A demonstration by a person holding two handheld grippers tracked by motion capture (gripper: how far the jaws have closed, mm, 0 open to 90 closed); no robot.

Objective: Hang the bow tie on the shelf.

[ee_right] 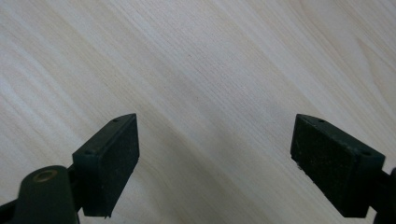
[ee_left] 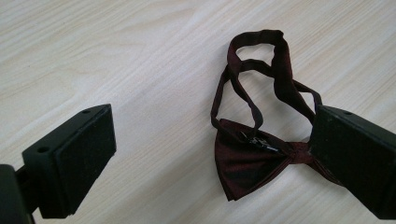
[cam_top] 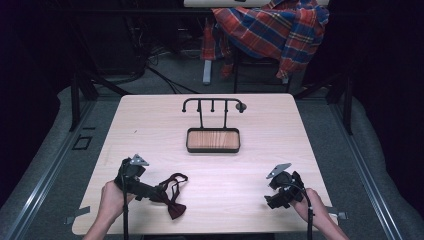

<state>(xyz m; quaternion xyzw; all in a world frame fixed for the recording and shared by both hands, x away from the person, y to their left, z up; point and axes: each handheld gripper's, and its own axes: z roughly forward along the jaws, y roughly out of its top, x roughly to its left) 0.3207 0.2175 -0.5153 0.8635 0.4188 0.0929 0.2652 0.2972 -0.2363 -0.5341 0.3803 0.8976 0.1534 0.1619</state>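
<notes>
A dark red bow tie (cam_top: 172,196) with its looped strap lies on the pale wooden table (cam_top: 150,125) near the front left. My left gripper (cam_top: 161,193) reaches toward it from the left, open. In the left gripper view the bow tie (ee_left: 252,161) lies between the wide jaws, close to the right one, with its strap loop (ee_left: 271,60) stretching away; the pads do not press on it. My right gripper (cam_top: 269,201) is held low at the front right, open over bare wood. Its two jaws in the right gripper view stand far apart above bare table (ee_right: 210,84).
A black stand with a wooden-bottomed tray (cam_top: 213,140) and a hook rail (cam_top: 212,102) sits at the table's middle back. Behind the table a plaid shirt (cam_top: 275,27) hangs over a chair. Grey floor mats surround the table.
</notes>
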